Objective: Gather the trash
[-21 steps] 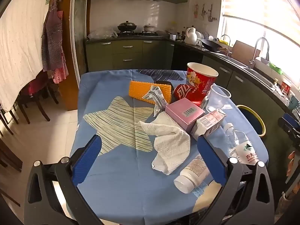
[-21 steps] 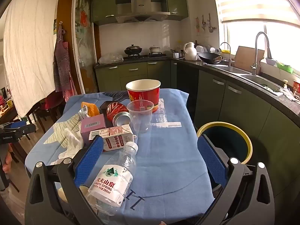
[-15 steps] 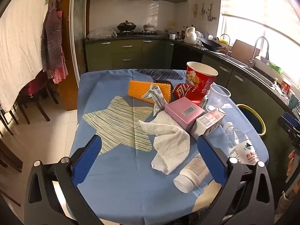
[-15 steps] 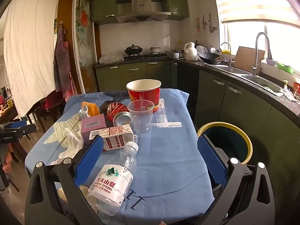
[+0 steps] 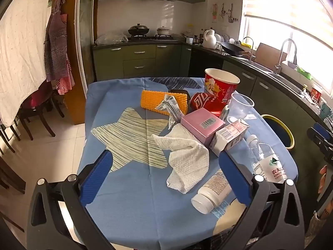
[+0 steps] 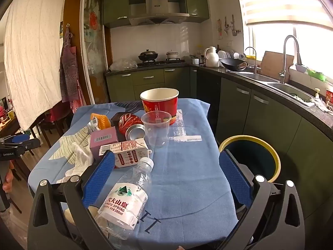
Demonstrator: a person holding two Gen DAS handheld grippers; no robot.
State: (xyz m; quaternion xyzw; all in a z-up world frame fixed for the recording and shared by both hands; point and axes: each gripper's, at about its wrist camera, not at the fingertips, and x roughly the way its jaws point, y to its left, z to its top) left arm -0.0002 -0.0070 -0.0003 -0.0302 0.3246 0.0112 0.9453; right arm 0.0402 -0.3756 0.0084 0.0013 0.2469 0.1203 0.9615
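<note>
Both the left gripper (image 5: 166,173) and the right gripper (image 6: 166,173) hang wide apart and empty over the blue cloth table (image 5: 124,198), where a clear plastic water bottle (image 6: 124,200), white crumpled towel (image 5: 187,158), pink box (image 5: 201,125) and maybe a squashed red can (image 6: 127,123) lie near the yellow-rimmed bin (image 6: 274,158).

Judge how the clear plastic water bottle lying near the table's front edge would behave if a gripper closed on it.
The water bottle looks empty and thin-walled, so it is probably very light and may crumple under the pads. Lying on its side on the blue cloth, it could roll if nudged. Its smooth label may slip somewhat.
</note>
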